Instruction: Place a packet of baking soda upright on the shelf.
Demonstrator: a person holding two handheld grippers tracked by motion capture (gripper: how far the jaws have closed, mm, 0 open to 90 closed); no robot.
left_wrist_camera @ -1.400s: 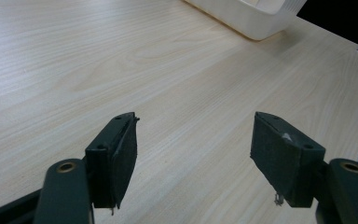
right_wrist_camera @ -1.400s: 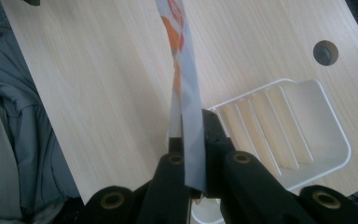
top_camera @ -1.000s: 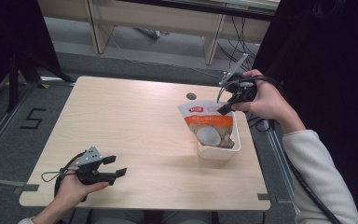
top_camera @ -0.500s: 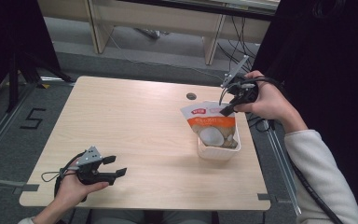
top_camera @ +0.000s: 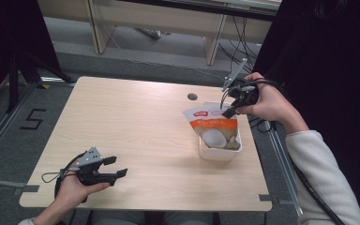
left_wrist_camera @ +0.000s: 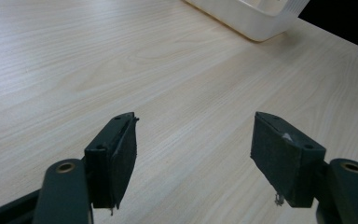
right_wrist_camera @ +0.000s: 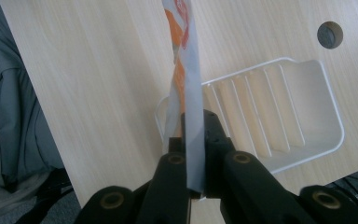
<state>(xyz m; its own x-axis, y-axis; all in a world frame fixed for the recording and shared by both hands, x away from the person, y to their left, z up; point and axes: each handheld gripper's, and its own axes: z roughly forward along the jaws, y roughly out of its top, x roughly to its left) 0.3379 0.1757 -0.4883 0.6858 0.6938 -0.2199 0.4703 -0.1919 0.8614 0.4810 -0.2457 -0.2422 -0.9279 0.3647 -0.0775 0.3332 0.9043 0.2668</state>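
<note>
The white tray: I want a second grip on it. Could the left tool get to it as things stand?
Probably yes: the left tool is open and empty, with bare table between it and the white tray.

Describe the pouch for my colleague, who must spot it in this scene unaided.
On the wooden table, find the white tray near its right edge. The pouch stands in it, pinched by the right gripper; its orange front sets it apart.
</note>
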